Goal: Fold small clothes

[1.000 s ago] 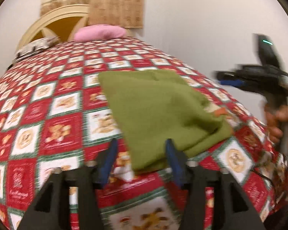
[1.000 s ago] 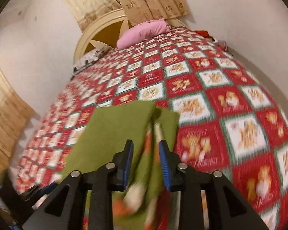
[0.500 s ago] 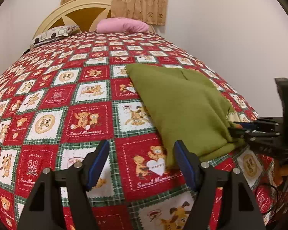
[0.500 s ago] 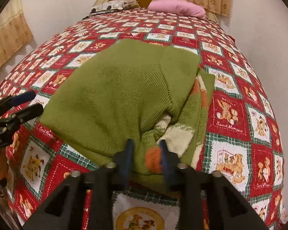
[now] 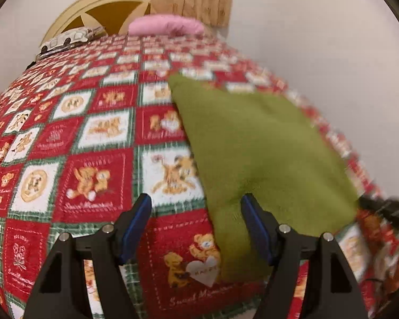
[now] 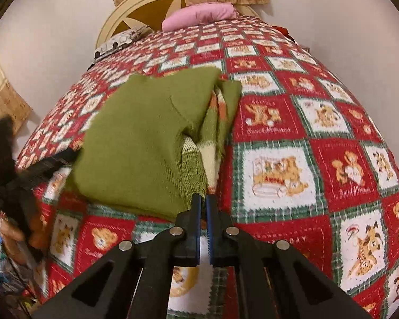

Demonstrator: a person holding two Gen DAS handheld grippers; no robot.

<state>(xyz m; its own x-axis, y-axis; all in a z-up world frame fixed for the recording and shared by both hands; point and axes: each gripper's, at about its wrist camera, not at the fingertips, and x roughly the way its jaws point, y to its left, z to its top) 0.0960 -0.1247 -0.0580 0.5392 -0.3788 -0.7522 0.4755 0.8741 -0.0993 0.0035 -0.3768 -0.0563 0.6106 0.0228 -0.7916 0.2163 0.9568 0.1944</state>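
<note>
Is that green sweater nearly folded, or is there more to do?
Partly done: the sweater lies on the bed with its sides already folded in. In hand: the right gripper is shut at the near hem, while the left gripper is open, straddling the other near corner. Still left, probably: gripping there and folding the hem up.

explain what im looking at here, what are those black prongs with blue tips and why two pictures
Those prongs are handheld grippers, one in each of a person's hands, each with a fisheye camera looking along its two fingers. One picture comes from the left gripper, the other from the right gripper. Both look down on a bed with a red teddy-bear quilt, where a folded green sweater lies. The left gripper is open, straddling the sweater's near corner. The right gripper has closed at the sweater's near edge; whether it pinches any fabric is unclear. A pink pillow sits by the headboard.
</note>
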